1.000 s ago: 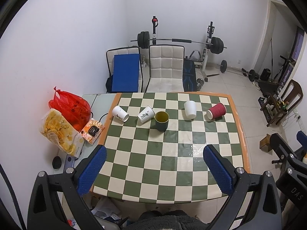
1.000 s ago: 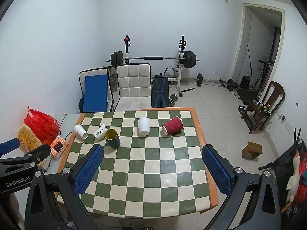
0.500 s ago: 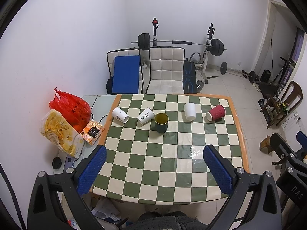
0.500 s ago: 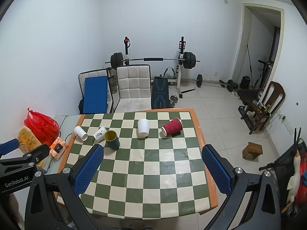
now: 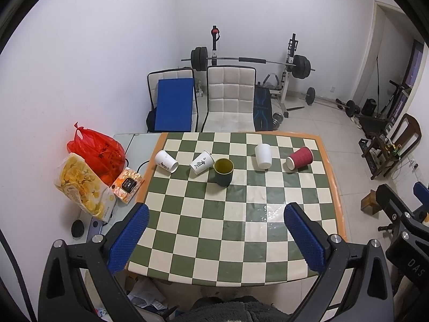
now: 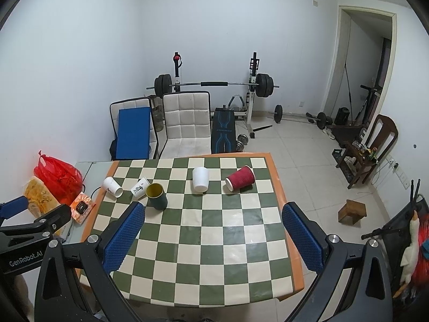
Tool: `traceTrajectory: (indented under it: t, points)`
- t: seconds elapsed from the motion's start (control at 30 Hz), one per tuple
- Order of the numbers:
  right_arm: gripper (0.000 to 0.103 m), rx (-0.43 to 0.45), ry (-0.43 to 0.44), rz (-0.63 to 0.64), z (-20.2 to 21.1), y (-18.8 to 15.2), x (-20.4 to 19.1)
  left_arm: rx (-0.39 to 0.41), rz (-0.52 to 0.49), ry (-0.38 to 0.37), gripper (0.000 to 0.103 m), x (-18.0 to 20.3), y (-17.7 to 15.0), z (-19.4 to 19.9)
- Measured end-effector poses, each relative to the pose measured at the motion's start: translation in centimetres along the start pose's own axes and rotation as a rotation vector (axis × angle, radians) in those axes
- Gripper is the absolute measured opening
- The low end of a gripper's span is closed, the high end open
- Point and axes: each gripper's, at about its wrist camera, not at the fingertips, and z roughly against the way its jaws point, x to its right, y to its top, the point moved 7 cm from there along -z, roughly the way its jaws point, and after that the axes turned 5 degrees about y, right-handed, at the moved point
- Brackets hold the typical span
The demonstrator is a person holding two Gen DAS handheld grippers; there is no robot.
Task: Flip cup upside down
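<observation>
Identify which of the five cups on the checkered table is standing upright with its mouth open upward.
The dark green cup with the yellow interior. The red cup and two printed white cups lie sideways; the plain white cup stands mouth-down.

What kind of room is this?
Probably a spare room at home, used as a gym: a barbell on its rack, chairs, and a checkered table with cups.

Both wrist views high, overlooking checkered table (image 5: 241, 214).

Five cups (image 5: 223, 171) line the table's (image 5: 336, 187) far half; chairs (image 5: 231, 99) behind.
</observation>
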Motion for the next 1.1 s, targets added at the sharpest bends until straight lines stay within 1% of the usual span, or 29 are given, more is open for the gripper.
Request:
traceTrajectory:
  t: [0.43, 0.57, 0.63, 0.7, 0.87, 0.9, 0.93, 1.0, 1.07, 1.1]
  points:
    - [0.103, -0.014, 0.003, -0.013, -0.2, -0.4, -0.5, 0.002, -0.006, -0.013, 0.103, 0.5, 0.2, 0.1]
    - [0.103, -0.023, -0.013, -0.047, -0.8, -0.7, -0.4, -0.005, -0.022, -0.020, 0.103, 0.9, 0.7, -0.9]
    - [0.103, -0.031, -0.029, -0.067, -1.5, -1.4, 0.1, -0.004, -0.028, -0.021, 0.103, 0.6, 0.9, -2.0]
    - [0.103, -0.043, -0.055, -0.090, -2.8, -1.7, 0.7, -0.012, -0.045, -0.022, 0.103, 0.4, 1.2, -3.6]
    - [0.103, -0.132, -0.129, -0.162, -8.2, -3.4, 3.0, -0.043, -0.096, -0.015, 0.103, 1.0, 2.1, -8.4]
    - [0.103, -0.147, -0.139, -0.173, -9.2, -3.7, 3.6, -0.063, -0.108, -0.016, 0.103, 1.3, 2.2, -9.5]
    - [0.103, -0.166, -0.153, -0.187, -10.5, -4.1, 4.2, -0.084, -0.115, -0.035, 0.103, 1.8, 2.4, -10.7]
    - [0.103, -0.205, -0.169, -0.211, -13.3, -4.9, 5.6, -0.104, -0.128, -0.026, 0.103, 2.5, 2.8, -12.9]
    - [0.103, -0.246, -0.183, -0.233, -16.3, -5.6, 7.1, -0.138, -0.142, -0.038, 0.103, 3.5, 3.1, -15.3]
    - [0.103, -0.262, -0.186, -0.239, -17.5, -5.9, 7.6, -0.162, -0.152, -0.032, 0.103, 4.1, 3.3, -16.8]
